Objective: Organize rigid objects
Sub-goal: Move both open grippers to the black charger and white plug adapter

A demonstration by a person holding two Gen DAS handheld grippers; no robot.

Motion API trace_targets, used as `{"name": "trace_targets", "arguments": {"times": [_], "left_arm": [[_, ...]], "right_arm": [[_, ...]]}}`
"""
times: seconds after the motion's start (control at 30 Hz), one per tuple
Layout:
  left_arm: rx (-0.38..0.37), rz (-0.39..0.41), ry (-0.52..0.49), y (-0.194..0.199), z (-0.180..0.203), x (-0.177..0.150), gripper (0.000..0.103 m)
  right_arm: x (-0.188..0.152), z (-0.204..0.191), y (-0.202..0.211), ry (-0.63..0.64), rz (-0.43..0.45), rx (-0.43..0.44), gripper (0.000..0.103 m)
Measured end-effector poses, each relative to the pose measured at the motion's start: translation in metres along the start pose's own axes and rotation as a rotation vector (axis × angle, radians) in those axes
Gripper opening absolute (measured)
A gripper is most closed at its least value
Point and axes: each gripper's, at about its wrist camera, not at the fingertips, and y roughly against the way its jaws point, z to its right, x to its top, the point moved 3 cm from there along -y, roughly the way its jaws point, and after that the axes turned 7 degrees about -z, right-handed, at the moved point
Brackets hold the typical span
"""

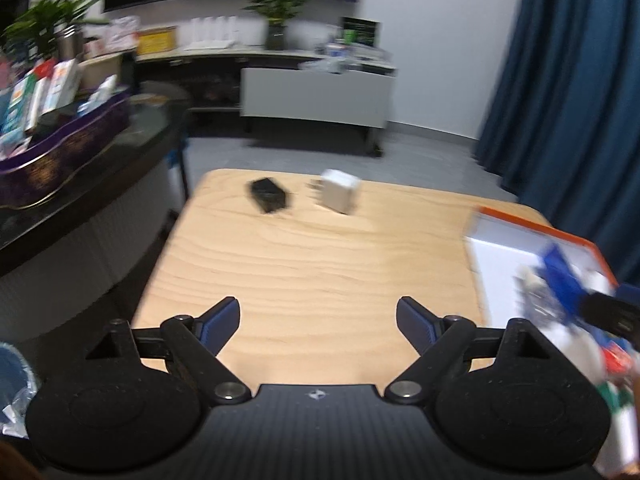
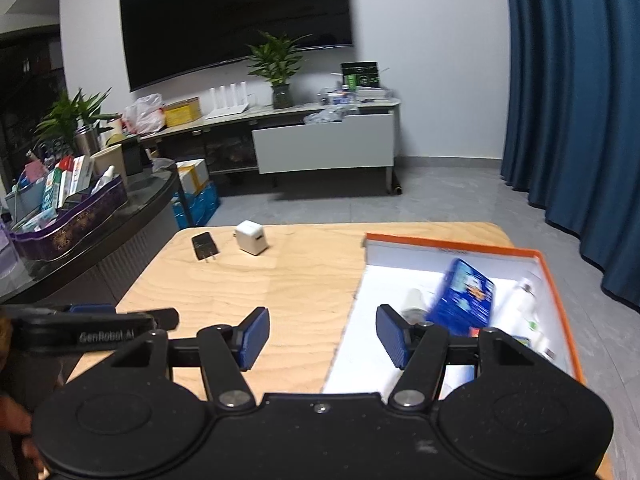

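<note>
Here, a pale wooden tabletop with rounded corners, seen from two wrist cameras. On its right side, an open box with orange rim and white inside, holding a blue packet tilted on edge, a white bottle lying near the right wall, and other small items too blurred to name. At the far left end of the tabletop, well apart from the box, a white charger cube with prongs pointing left, and just beside it on the left a flat black plug adapter. Nearest the cameras, the left gripper held above bare wood, jaws wide apart, nothing between the blue pads. Right gripper also spread, jaws empty, straddling the box's left edge: one pad over wood, the other over the white interior.
</note>
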Motion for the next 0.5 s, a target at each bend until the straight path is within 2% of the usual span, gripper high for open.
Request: {"name": "trace_targets", "arguments": {"times": [0.23,0.5], "left_arm": [[0.037,-0.021,0.128,-0.043,-0.037,0.046,0.088],[0.12,-0.055,0.182,-0.114,-0.034,0.101,0.087]], "right_arm": [[0.019,-0.014,-0.029,0.035,-0.015,0.037,0.072],[0.043,-0.018,-0.061,0.056,-0.025,0.085,0.072]]}}
